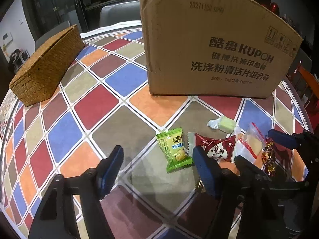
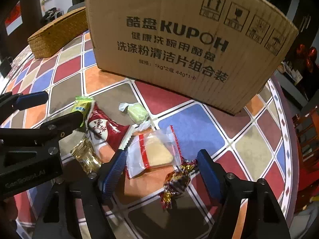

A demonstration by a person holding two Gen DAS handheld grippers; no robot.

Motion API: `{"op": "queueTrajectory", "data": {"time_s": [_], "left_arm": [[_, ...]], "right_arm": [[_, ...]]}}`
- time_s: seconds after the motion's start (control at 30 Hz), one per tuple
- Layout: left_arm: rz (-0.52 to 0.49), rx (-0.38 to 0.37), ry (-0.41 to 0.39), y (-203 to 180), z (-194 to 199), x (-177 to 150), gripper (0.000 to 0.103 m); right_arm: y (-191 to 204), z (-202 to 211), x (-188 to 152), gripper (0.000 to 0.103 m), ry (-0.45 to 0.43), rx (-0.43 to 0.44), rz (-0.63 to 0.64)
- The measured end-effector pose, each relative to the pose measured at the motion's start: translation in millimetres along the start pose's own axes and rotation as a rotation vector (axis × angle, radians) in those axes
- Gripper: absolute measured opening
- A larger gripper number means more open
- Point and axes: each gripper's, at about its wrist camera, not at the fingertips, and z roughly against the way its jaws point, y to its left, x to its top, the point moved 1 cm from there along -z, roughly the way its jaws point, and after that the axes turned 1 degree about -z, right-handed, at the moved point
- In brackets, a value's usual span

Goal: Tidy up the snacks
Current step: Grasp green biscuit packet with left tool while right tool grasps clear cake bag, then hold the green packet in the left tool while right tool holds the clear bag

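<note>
my left jaws [image 1: 157, 163]: apart, holding nothing, tilted down over the desk [image 1: 83, 103] with its checked cloth. the green snack packet [image 1: 175, 149] lies flat between the two pads, nearer my right pad, touched by neither.

my right jaws [image 2: 161, 171]: apart, holding nothing. between the pads lie the clear packet with red stripe [image 2: 151, 155], just ahead of the left pad, and the dark red-and-gold candy [image 2: 175, 181], close to the right pad. no pad presses on either.

items between the two tools:
- red snack packet [image 1: 217, 147], just beyond my left tool's right pad, overlapping the edge of the clear packet.
- gold foil candy [image 2: 85, 155], left of my right tool's left pad, partly under my left tool.

items ahead of both jaws:
- pale green wrapped candy [image 1: 223, 124], alone on the cloth, beyond the red packet.
- cardboard box [image 1: 209, 45], upright, printed side facing me, well beyond the snacks.
- woven basket [image 1: 45, 67], lidded, far to the left of my left jaws, apart from the box.
</note>
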Motion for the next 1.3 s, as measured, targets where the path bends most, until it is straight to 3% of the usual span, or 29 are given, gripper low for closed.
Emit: {"op": "queueTrajectory", "data": {"time_s": [0.23, 0.47, 0.63, 1.3], "left_arm": [[0.017, -0.048, 0.015, -1, -9, 1, 0.048], [0.004, -0.090, 0.016, -8, -11, -1, 0.024], [0.008, -0.097, 0.014, -8, -8, -4, 0.022], [0.006, -0.089, -0.024, -5, 15, 0, 0.022]], "right_arm": [[-2, -5, 5, 0.065, -0.002, 0.045, -0.012], [2, -3, 7, 0.044, -0.009, 0.092, 0.003], [5, -3, 8, 0.039, -0.016, 0.105, 0.003], [-10, 17, 7, 0.038, -0.048, 0.099, -0.044]]}}
